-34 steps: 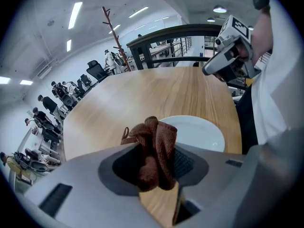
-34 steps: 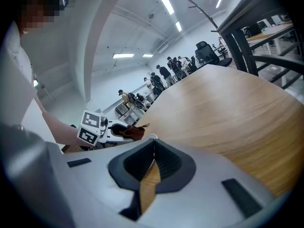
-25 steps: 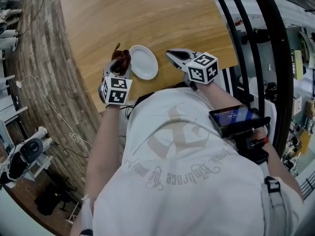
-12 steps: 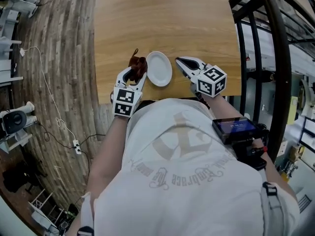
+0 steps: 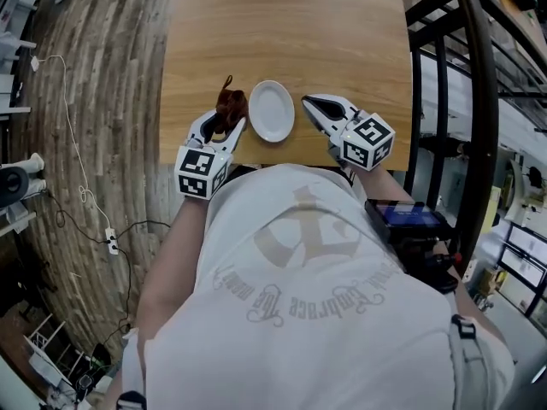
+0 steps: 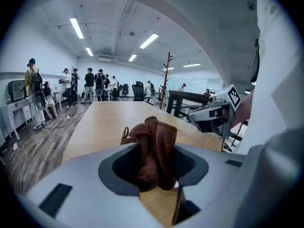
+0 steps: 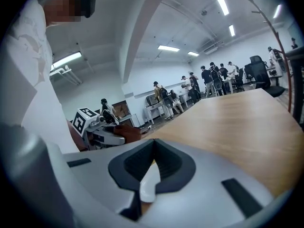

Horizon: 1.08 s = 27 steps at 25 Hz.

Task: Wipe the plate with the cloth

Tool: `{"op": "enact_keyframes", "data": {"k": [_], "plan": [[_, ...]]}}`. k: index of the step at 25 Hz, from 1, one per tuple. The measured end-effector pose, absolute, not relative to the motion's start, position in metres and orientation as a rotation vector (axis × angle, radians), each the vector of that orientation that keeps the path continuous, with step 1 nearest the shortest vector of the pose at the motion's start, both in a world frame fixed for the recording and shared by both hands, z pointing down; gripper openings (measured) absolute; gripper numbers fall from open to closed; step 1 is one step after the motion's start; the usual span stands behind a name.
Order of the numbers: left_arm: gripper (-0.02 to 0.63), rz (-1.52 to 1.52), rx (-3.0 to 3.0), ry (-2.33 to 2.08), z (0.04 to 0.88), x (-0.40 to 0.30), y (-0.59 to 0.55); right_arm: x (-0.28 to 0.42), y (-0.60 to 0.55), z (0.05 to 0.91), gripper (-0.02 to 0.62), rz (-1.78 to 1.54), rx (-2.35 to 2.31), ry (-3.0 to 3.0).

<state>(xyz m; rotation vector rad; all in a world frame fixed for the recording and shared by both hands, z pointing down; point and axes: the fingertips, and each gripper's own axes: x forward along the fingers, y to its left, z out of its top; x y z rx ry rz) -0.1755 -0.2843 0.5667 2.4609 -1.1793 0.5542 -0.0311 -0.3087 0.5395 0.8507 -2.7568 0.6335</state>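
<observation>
Loosely bunched brown cloth [image 5: 231,105] sits beside round white plate [image 5: 272,110].

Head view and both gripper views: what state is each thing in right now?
left gripper: shut on the cloth.
cloth: bunched, pinched upright, just left of the plate.
plate: flat on the table, right way up, bare.
right gripper: jaws nearly together by the plate's right rim; a white sliver shows between them, grip unclear.
</observation>
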Motion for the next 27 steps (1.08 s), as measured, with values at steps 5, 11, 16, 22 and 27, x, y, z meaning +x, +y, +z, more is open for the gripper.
{"op": "enact_keyframes", "data": {"k": [5,11,16,22,27], "plan": [[0.169,0.541,2.469,-1.177,0.559,-0.175,-0.290,-0.035,-0.310,0.541,0.014,0.637,0.845,-2.754],[0.170,0.533,2.472,-1.153,0.563,-0.161,-0.291,-0.025,-0.307,0.544,0.012,0.648,0.867,-2.743],[0.170,0.542,2.479,-1.132,0.567,-0.156,-0.294,-0.022,-0.306,0.547,0.014,0.654,0.876,-2.740],[0.170,0.557,2.491,-1.110,0.567,-0.151,-0.295,-0.020,-0.307,0.544,0.014,0.657,0.893,-2.743],[0.170,0.568,2.496,-1.103,0.568,-0.149,-0.296,-0.020,-0.308,0.545,0.014,0.664,0.896,-2.747]]}}
